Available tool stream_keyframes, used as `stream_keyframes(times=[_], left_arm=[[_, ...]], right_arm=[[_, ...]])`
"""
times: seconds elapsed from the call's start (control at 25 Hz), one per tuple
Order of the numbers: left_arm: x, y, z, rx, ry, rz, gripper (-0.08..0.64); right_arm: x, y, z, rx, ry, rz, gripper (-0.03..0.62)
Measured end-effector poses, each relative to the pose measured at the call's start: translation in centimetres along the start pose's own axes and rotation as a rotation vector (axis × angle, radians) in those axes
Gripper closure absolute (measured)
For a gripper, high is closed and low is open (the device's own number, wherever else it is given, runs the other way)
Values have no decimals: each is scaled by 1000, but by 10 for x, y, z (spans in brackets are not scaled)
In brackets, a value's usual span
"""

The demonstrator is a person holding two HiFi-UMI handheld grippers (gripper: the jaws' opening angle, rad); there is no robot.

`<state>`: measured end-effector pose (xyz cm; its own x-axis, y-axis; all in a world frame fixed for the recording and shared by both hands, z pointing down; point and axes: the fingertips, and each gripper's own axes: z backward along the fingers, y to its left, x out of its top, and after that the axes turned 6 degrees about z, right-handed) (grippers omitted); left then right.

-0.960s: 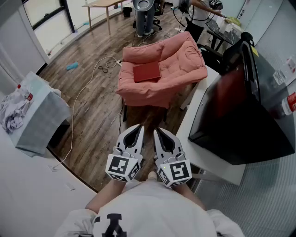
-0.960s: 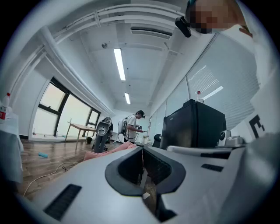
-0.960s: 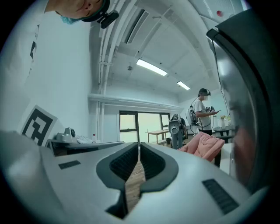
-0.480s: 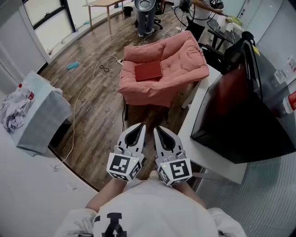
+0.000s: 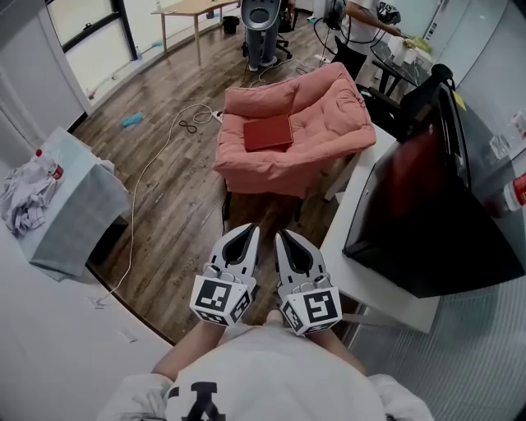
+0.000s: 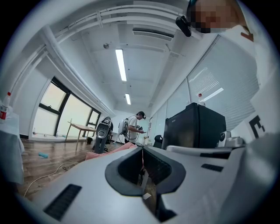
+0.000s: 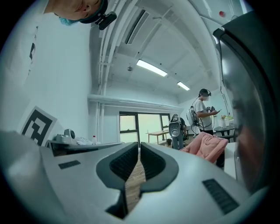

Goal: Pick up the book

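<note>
On pink armchair [image 5: 333, 111] seat: red book [image 5: 268, 133]; left gripper [image 5: 245, 235], right gripper [image 5: 284, 238] both closed, empty.

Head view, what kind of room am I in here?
Probably an office or lab workspace: a wooden desk and a standing person at the far end, a cable trailing over the wood floor.
</note>
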<state>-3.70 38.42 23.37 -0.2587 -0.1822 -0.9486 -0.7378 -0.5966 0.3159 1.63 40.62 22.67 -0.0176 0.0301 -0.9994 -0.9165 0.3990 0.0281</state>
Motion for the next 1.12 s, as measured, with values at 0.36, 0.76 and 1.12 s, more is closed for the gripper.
stream_keyframes(times=[0.36, 0.76, 1.12], left_arm=[[13, 32, 4, -4, -9, 1, 554], [9, 67, 6, -3, 7, 26, 555], [5, 108, -45, 23, 22, 25, 554]], right_arm=[[1, 14, -26, -18, -3, -10, 557], [-16, 33, -50, -26, 30, -30, 557], [-26, 4, -114, -1, 24, -48, 555]])
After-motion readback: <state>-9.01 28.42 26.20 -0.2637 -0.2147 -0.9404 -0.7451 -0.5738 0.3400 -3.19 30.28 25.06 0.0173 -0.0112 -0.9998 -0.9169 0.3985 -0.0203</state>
